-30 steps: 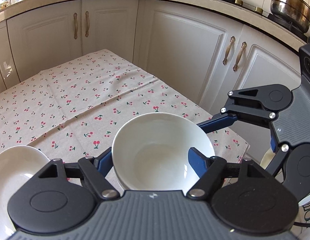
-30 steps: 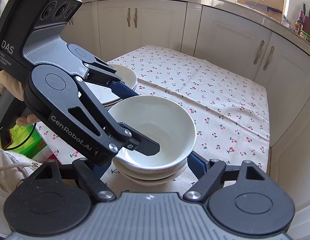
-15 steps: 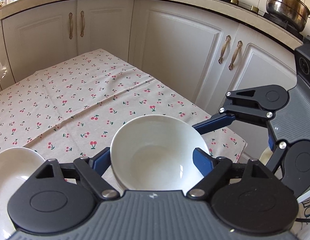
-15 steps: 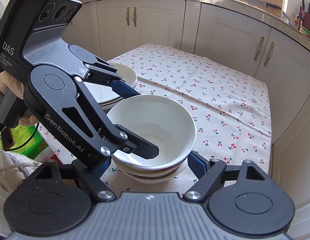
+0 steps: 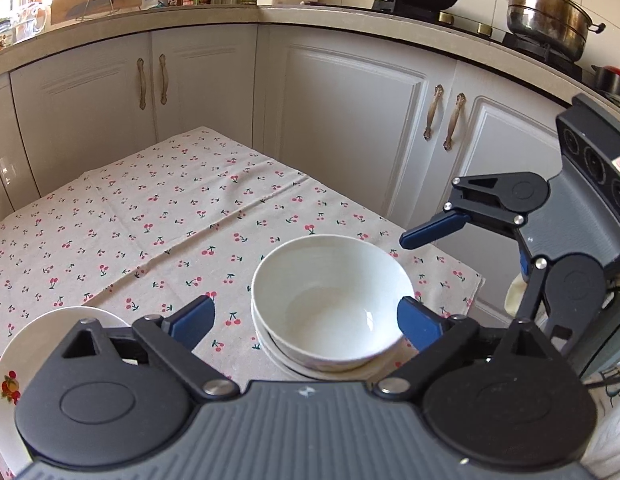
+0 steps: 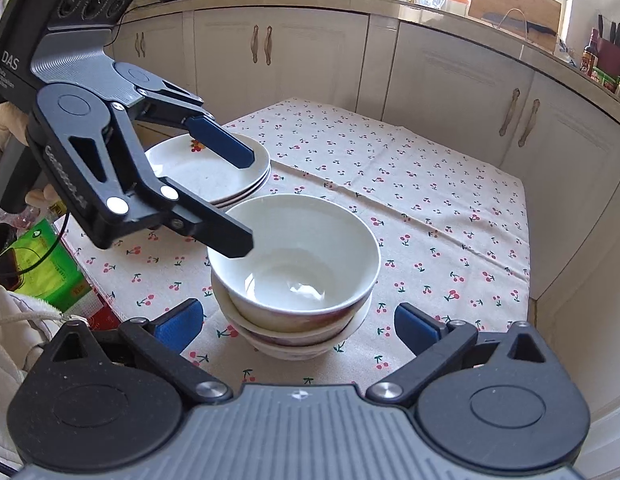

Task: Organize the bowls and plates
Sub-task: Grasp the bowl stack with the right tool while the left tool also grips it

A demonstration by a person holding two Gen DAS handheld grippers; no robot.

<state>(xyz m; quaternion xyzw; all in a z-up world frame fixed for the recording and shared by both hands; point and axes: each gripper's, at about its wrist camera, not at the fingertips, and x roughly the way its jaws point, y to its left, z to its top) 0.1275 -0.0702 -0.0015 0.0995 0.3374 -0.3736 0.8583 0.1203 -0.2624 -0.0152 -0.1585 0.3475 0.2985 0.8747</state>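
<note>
White bowl (image 5: 329, 304) sits nested on top of the bowl stack (image 6: 298, 320), near the table's (image 5: 150, 216) front corner on the cherry-print cloth; stacked plates (image 6: 214, 168) just beside it. Left tongs (image 5: 306, 320) have just been opening, blue pads straddling the bowl's rim with no contact visible, holding nothing; right tongs (image 6: 298, 320) also just opened wide, stack between the pads but clear of them.
</note>
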